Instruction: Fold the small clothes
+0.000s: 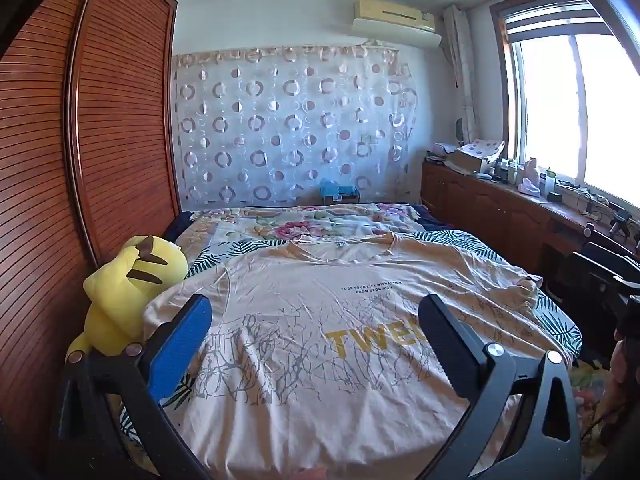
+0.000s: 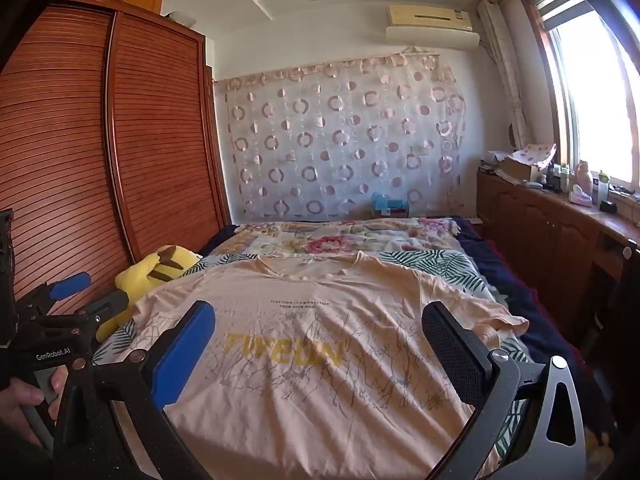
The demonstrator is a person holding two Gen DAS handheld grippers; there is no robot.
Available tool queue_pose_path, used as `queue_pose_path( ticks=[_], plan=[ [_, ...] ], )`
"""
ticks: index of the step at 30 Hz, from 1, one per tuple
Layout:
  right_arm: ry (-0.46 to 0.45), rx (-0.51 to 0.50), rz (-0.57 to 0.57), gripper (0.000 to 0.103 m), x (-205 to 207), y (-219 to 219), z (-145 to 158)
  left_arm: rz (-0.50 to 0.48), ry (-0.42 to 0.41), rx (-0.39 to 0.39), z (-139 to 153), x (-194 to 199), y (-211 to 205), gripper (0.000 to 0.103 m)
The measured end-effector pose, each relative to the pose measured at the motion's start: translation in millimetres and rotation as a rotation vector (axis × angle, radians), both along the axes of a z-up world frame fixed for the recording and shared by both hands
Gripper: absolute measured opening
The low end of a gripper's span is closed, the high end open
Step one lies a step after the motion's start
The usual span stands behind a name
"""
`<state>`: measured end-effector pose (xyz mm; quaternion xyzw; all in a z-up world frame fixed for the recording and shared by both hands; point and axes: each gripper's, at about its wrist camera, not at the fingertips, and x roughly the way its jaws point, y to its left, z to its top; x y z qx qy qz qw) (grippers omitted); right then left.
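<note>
You are holding the left gripper (image 1: 316, 340) with its jaws spread as wide as they go, and nothing is sitting between the blue pad and the black one; they are hovering above the T-shirt (image 1: 320, 320) without gripping it. Your right gripper (image 2: 320, 344) is standing just as wide, empty too, pointing slightly down over the same garment. From the right wrist view, your left hand (image 2: 28, 404) is wrapping around the handle of the left tool at the picture's left edge.

The T-shirt is lying spread flat and face up on the bed (image 2: 448, 268), collar toward the far wall, its pale peach cloth lightly wrinkled, showing yellow lettering and grey branching lines. One sleeve is bunching at the bed's right edge. A yellow plush toy (image 1: 128, 292) is lying just beside the shirt's left side, against the wardrobe (image 1: 112, 120).
</note>
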<state>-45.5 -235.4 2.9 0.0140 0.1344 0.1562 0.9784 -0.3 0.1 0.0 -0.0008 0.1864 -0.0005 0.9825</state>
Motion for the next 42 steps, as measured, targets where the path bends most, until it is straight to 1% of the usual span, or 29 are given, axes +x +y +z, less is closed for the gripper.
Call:
queue_pose_path(
  ticks=[5,14,15,17,20,26,42],
  plan=[
    [0.001,-0.001,0.004,0.103,-1.1,1.3,0.3,-0.004,-0.004,-0.003,0.9,-1.1,0.1,0.103],
    [0.001,-0.003,0.002,0.103,0.8,0.1,-0.7,-0.007,-0.012,0.015,0.5,1.3,-3.5,0.103],
    [0.001,-0.003,0.002,0.103,1.1,1.3,-0.8,-0.004,-0.015,0.013,1.9,-5.8,-8.1,0.103],
    [-0.002,-0.002,0.004,0.103,0.1,1.3,-0.6,-0.003,-0.018,0.013,1.9,-6.6,-10.0,0.103],
    [-0.004,-0.004,0.004,0.103,-0.7,1.7,-0.5,-0.006,-0.016,0.016,2.8,-1.1,-8.7,0.103],
    [-0.005,-0.001,0.005,0.103,-1.6,1.1,-0.2,-0.009,-0.032,0.021,8.3,-10.0,-6.1,0.103],
    [-0.006,0.004,0.008,0.103,-2.1,1.5,-0.5,-0.01,-0.04,0.031,11.6,-12.5,-8.9,0.103]
  ],
)
